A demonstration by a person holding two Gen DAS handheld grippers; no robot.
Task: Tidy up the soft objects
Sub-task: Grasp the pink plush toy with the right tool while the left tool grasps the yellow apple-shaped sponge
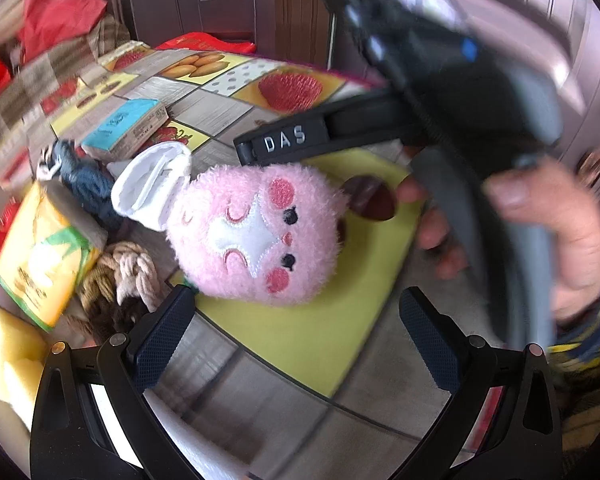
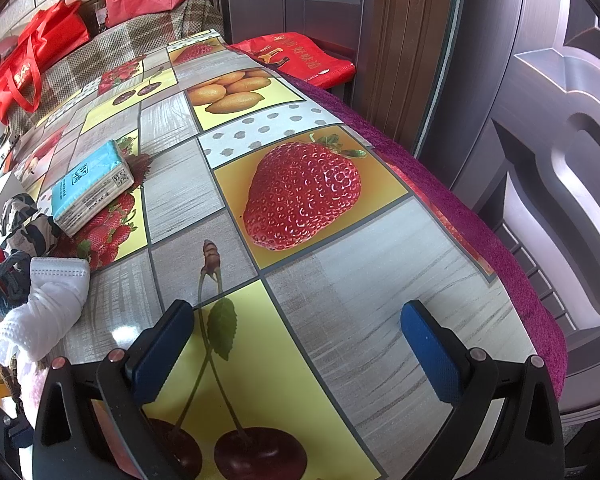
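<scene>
Most of our sorting looks undone: both the left gripper and right gripper gape wide and empty, the fluffy pink plush toy lies ungrasped, seemingly amid a jumble by the fruit-print table's left edge.

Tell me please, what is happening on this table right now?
A person works with two handheld grippers at a table with a fruit-print cover. The left gripper is open and points at a pink plush toy lying on the table; it does not hold it. The right gripper is also open and empty, held by a hand just past the toy. A white cloth, a knotted rope, dark blue yarn and a tissue pack lie to the left.
</scene>
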